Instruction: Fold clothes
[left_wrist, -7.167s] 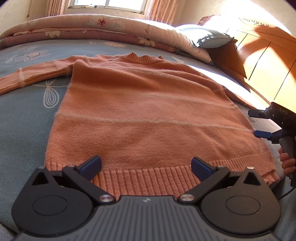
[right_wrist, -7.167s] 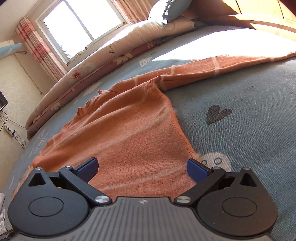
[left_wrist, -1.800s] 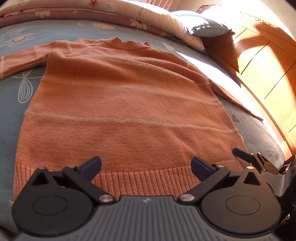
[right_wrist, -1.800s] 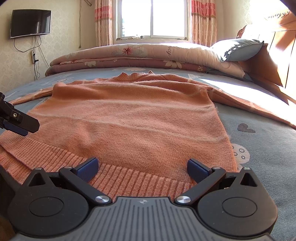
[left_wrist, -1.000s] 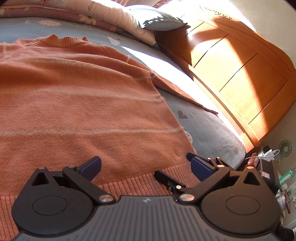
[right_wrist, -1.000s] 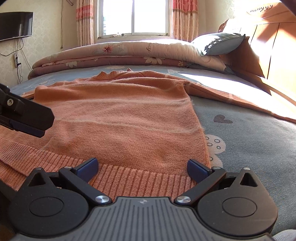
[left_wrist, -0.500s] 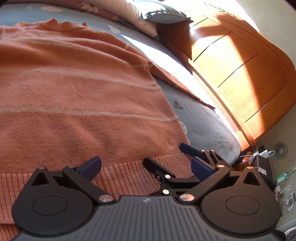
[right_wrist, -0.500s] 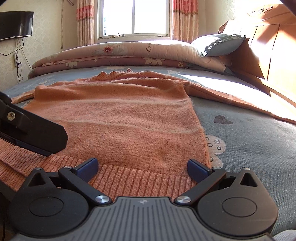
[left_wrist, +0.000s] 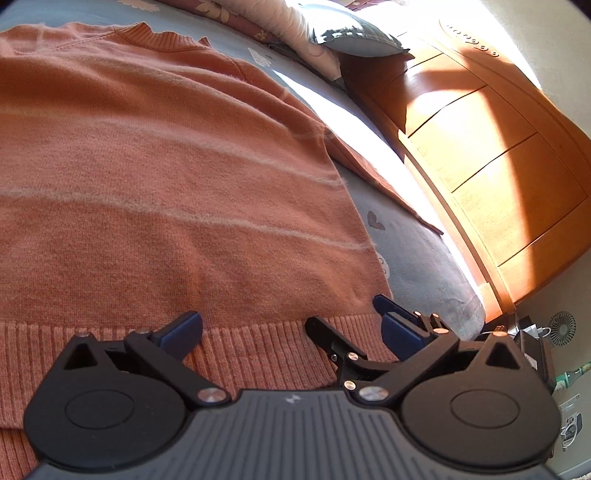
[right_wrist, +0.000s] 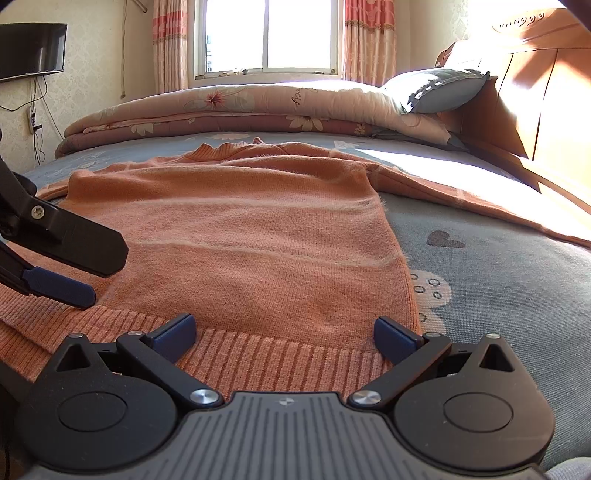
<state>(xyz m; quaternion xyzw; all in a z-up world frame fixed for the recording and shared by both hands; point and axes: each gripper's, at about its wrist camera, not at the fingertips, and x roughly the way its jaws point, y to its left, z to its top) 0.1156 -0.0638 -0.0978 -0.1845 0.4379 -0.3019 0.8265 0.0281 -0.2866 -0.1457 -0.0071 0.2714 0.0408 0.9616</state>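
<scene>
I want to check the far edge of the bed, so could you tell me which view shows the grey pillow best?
The right wrist view: the grey pillow appears whole, resting on the folded floral quilt against the wooden headboard. The left wrist view catches it small and distorted at the top edge.

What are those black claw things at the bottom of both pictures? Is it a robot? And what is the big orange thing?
No robot here. A person holds a tool in each hand, called a hand-held gripper, with two blue-tipped fingers that can pinch. A camera sits on each one, so each picture looks out along its fingers. One picture comes from the left hand-held gripper, the other from the right hand-held gripper. Both are open and hold nothing. The orange thing is a sweater, spread flat on a bed with a grey-blue sheet. Both grippers are at its ribbed bottom edge.
</scene>
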